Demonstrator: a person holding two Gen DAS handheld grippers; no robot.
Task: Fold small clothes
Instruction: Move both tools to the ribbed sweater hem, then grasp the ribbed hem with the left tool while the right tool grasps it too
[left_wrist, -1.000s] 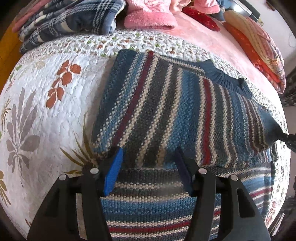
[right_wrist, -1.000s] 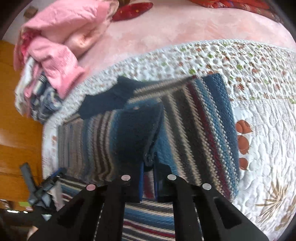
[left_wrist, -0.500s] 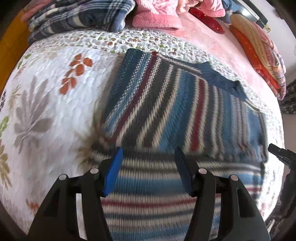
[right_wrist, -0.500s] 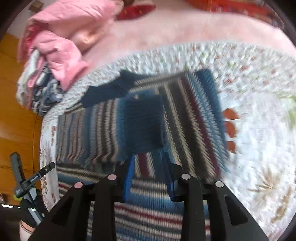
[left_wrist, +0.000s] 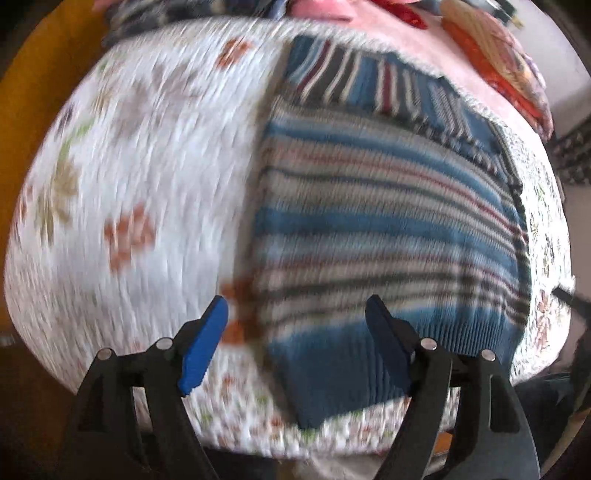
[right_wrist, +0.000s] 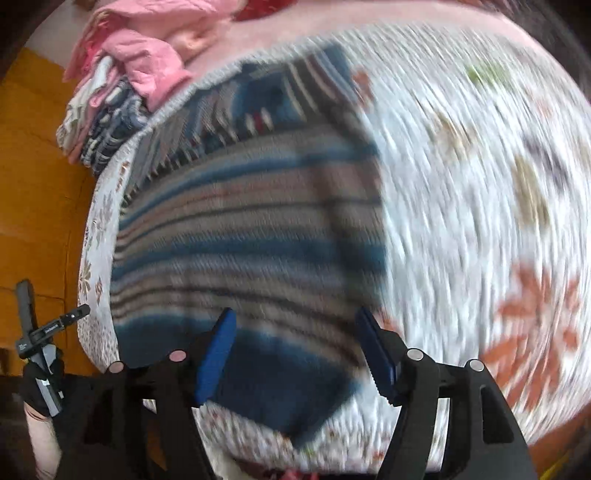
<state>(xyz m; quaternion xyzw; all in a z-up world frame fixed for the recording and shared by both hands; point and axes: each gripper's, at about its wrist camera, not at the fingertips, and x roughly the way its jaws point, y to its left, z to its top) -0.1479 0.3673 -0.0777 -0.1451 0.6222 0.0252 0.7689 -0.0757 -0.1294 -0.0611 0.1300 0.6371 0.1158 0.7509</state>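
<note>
- Sweater: striped knitted, blue, grey, cream and dark red, lying flat on white quilted bedspread with orange and green leaf print, near hem close to the bed's near edge, far part turned across so stripes run the other way; probably mid-fold.
- Left gripper spread wide, empty, hovering over the near left corner of the hem; likely lined up to take that corner.
- Right gripper likewise wide apart, nothing between the blue pads, over the near hem.
- Pink garments heaped at the far edge, beside checked cloth.
- Heavy motion blur in both views; sleeves and neckline hard to make out, exact layering of folds unclear.
</note>
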